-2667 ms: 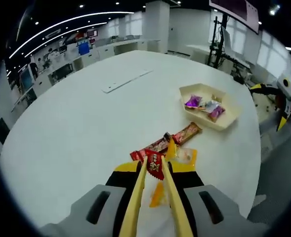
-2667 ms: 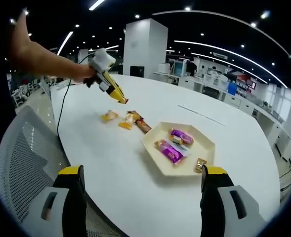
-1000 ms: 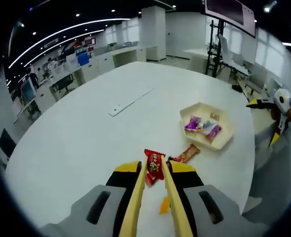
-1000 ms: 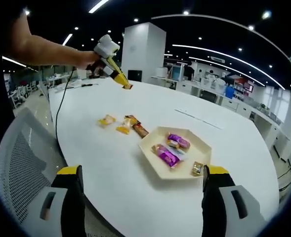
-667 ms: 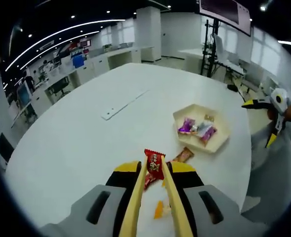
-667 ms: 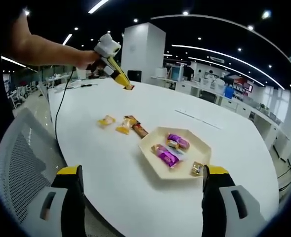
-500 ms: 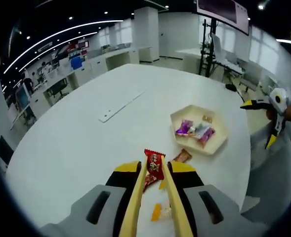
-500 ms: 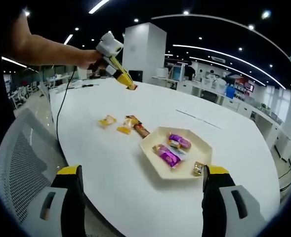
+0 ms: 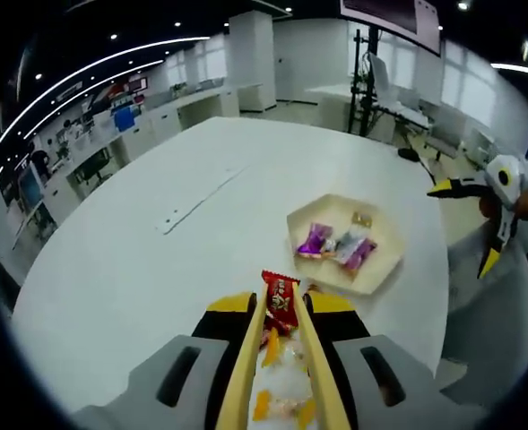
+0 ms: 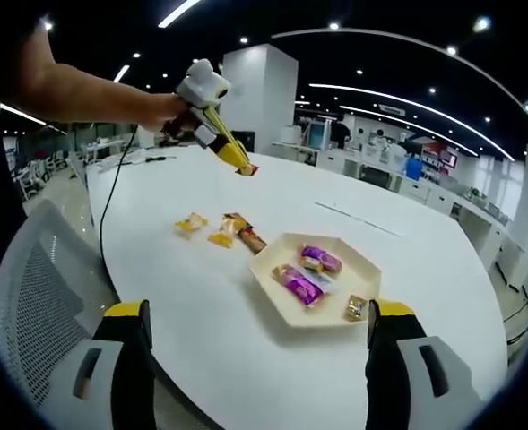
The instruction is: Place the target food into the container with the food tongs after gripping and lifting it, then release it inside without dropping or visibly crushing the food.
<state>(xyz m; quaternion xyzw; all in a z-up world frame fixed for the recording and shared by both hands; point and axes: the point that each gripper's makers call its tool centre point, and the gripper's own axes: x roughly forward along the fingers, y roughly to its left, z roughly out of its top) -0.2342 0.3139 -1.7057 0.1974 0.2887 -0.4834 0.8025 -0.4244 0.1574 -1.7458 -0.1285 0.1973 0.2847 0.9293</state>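
Note:
A small red candy packet (image 9: pixel 281 309) is pinched between the yellow tong-like jaws of my left gripper (image 9: pixel 280 288), held in the air above the white table. The cream hexagonal tray (image 9: pixel 301 218) lies ahead and slightly right, with purple-wrapped snacks (image 9: pixel 315 240) in it. In the right gripper view, the left gripper (image 10: pixel 244 167) hangs up and to the left of the tray (image 10: pixel 262 285), the red packet (image 10: pixel 248 169) at its tip. My right gripper (image 10: pixel 257 310) stands wide open near the table edge, nothing between its jaws.
Yellow-wrapped snacks (image 10: pixel 191 223) and a brown bar (image 10: pixel 248 236) lie on the table left of the tray. A mesh chair (image 10: pixel 30 305) stands at the table's near edge. A person's arm (image 10: pixel 75 90) holds the left gripper, trailing a cable (image 10: pixel 108 210).
The left gripper has lifted the red packet off the table and carried it toward the tray. The loose snacks now lie under its jaws. The right gripper has stayed open and nearly still.

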